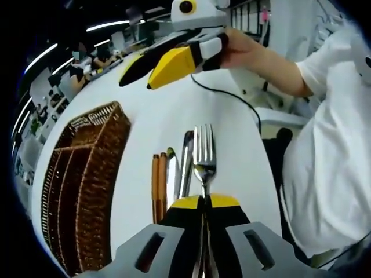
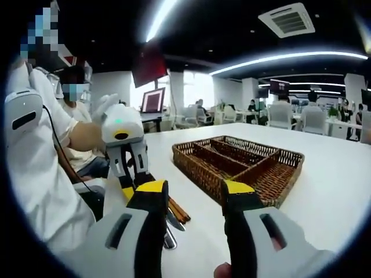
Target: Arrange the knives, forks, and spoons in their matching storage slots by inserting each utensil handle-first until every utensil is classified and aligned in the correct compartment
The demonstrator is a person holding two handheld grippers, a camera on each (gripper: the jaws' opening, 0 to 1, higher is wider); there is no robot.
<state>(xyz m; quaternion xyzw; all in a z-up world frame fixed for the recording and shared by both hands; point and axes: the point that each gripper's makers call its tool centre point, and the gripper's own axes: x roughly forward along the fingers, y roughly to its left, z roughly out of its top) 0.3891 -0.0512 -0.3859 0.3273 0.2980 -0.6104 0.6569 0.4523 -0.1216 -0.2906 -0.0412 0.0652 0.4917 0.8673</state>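
My left gripper (image 1: 203,200) is shut on a silver fork (image 1: 204,152), tines pointing away, held above the white table (image 1: 174,104). Under it lie more utensils: wooden-handled pieces (image 1: 157,188) and a metal handle (image 1: 186,162). The wicker cutlery tray (image 1: 87,179) with long compartments lies to the left. The right gripper (image 1: 168,62) hovers open over the far side of the table, held by a hand. In the right gripper view my right gripper (image 2: 194,194) stands open with nothing between its fingers; the tray (image 2: 243,159) lies ahead, the left gripper (image 2: 128,165) is at left above the utensil pile (image 2: 177,214).
A person in a white shirt (image 1: 330,150) stands at the table's right edge. A black cable (image 1: 232,101) runs over the table. Behind are office desks, chairs and screens (image 2: 153,98). The table (image 2: 330,191) extends past the tray.
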